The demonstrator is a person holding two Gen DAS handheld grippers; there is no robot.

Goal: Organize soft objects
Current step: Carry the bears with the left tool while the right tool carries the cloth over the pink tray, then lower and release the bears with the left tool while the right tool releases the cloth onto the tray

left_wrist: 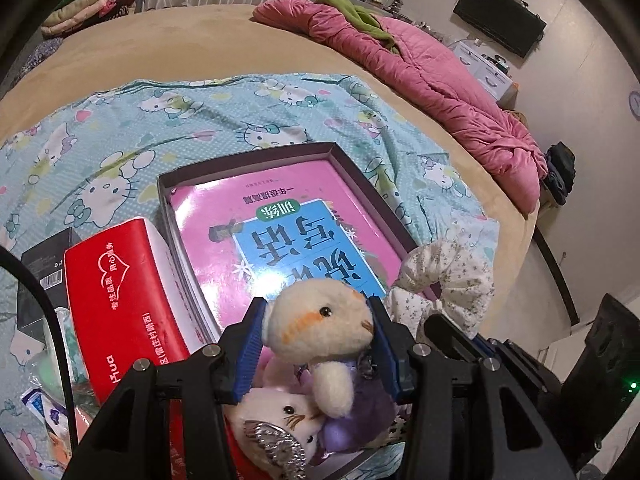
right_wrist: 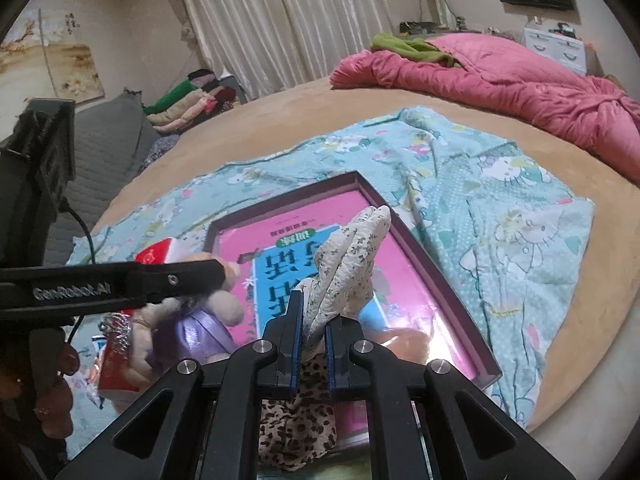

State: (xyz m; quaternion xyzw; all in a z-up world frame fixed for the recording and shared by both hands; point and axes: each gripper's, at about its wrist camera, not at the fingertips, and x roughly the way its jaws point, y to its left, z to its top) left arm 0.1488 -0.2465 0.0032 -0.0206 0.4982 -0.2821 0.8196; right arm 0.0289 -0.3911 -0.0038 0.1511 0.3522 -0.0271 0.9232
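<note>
While clamped, floral cloth (right_wrist: 352,264) points upward.

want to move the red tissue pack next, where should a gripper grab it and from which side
Grip the red tissue pack across its narrow width, pads on the two long sides, coming from above. Its broad red face lies upward and exposed; the box crowds its right side.

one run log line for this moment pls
left gripper: shut on plush toy | right gripper: shut on floral cloth | both over pink book in purple box
</note>
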